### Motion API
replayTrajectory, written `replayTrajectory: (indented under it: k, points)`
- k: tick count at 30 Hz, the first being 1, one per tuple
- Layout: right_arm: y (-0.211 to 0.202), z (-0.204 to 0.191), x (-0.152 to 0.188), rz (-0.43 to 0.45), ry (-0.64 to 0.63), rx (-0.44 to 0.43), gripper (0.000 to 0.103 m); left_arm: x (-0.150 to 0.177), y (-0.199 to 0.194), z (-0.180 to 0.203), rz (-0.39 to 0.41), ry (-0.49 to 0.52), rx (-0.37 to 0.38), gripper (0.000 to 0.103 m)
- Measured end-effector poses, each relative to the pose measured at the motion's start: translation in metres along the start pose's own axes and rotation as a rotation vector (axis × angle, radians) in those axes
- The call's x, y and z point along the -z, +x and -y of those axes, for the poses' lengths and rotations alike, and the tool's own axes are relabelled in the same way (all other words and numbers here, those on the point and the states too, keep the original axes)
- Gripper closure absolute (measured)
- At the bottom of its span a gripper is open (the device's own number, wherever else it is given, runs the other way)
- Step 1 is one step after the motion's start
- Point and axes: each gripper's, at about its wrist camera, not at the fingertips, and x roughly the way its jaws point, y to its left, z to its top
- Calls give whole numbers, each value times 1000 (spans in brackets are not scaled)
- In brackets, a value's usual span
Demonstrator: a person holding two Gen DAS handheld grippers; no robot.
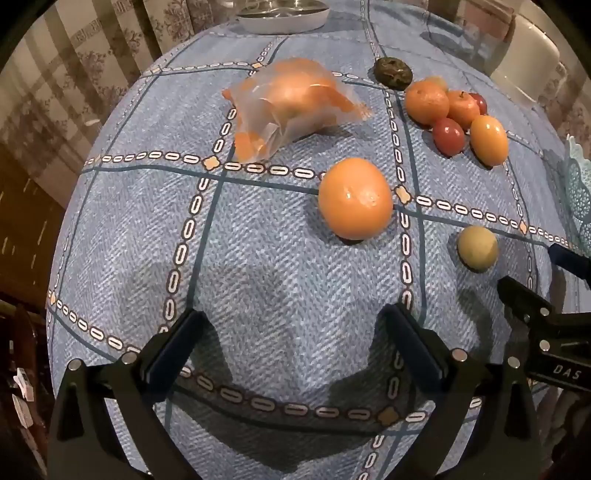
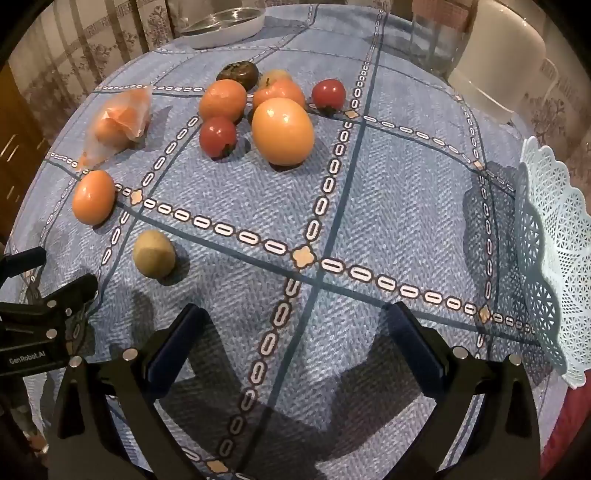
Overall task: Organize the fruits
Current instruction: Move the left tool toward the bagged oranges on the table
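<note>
Fruits lie on a blue checked tablecloth. A big orange (image 1: 354,198) sits ahead of my open, empty left gripper (image 1: 295,332); it also shows in the right wrist view (image 2: 93,196). A small green-yellow fruit (image 1: 477,248) (image 2: 153,253) lies near both grippers. A cluster of oranges and red fruits (image 1: 456,114) (image 2: 258,110) lies farther back. A plastic bag of orange fruit (image 1: 291,107) (image 2: 118,122) lies at the far left. My right gripper (image 2: 299,332) is open and empty. A pale lattice basket (image 2: 554,258) stands at the right.
A dark round fruit (image 1: 392,72) (image 2: 238,74) lies behind the cluster. A white dish (image 1: 284,14) (image 2: 225,26) and a white container (image 2: 498,62) stand at the table's far edge. Curtains hang behind.
</note>
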Motion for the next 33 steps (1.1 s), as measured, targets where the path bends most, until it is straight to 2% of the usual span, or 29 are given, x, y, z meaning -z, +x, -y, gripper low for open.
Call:
replayTrajectory:
  k: [1,9,13,22,33]
  points:
    - [0,0,1,7,0,1,2,0,1,0,-17,1,6,5]
    - [-4,2,5,36,9,-2,2,3,-3,-2,-5,-1,5,5]
    - [-11,2,11,92,28,1,2,3,-2,0,-1,0,4,5]
    - [-6,1,0,31,28,5,2,4,-1,-1,1,0,3,5]
    - [-4,0,3,32,29,6,2,7,-3,-1,17,-3,3,5]
